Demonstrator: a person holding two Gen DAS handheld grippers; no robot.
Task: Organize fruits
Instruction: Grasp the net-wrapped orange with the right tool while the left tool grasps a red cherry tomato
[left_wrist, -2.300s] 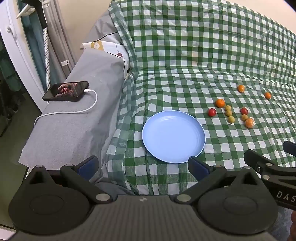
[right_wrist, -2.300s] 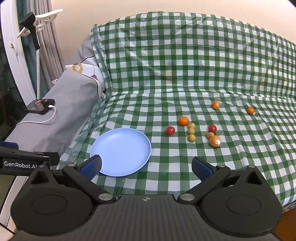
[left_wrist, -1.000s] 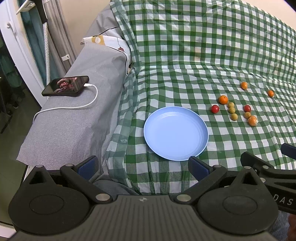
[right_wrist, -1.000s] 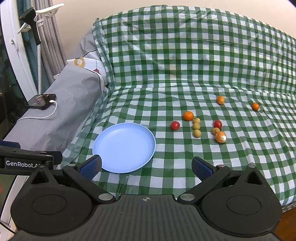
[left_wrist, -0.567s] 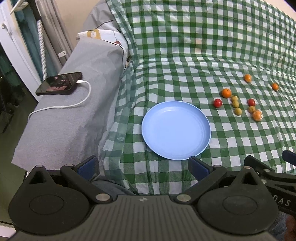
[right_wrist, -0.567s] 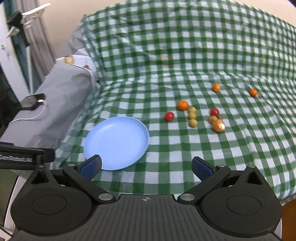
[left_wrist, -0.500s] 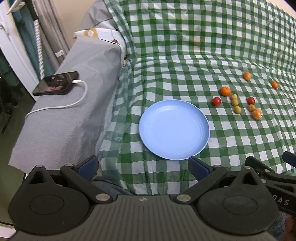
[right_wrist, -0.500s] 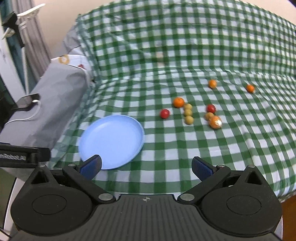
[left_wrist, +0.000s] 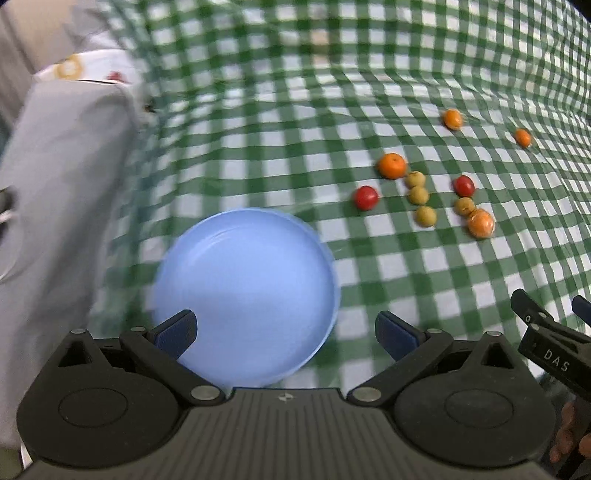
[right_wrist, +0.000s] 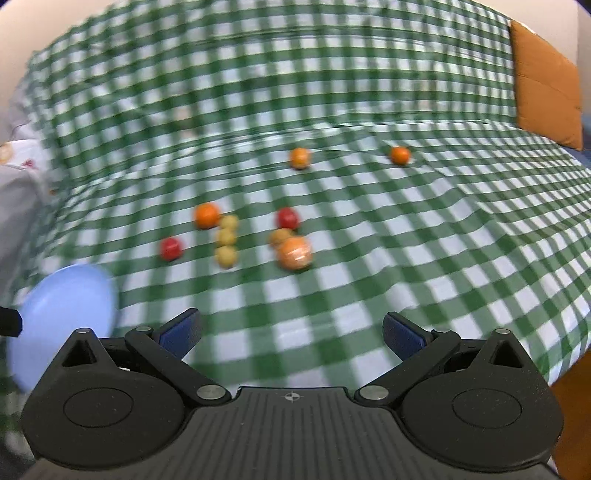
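Both claws ride released, jaws spread, nothing held: our left claw (left_wrist: 284, 328) over the near edge of the blue plate (left_wrist: 243, 280), our right claw (right_wrist: 291, 332) facing the fruit cluster (right_wrist: 236, 236) on the checked cloth (right_wrist: 406, 240). We note the cluster lies ahead of the right claw, slightly left of centre, well apart; plate (right_wrist: 62, 306) sits far left. We judge the right hand nearer, with the red tomato (right_wrist: 171, 248) closest to the plate.

Blue plate (right_wrist: 66, 295) motion-blurred, near rim hidden behind right hand-held gripper (right_wrist: 291, 332); fruits smeared.
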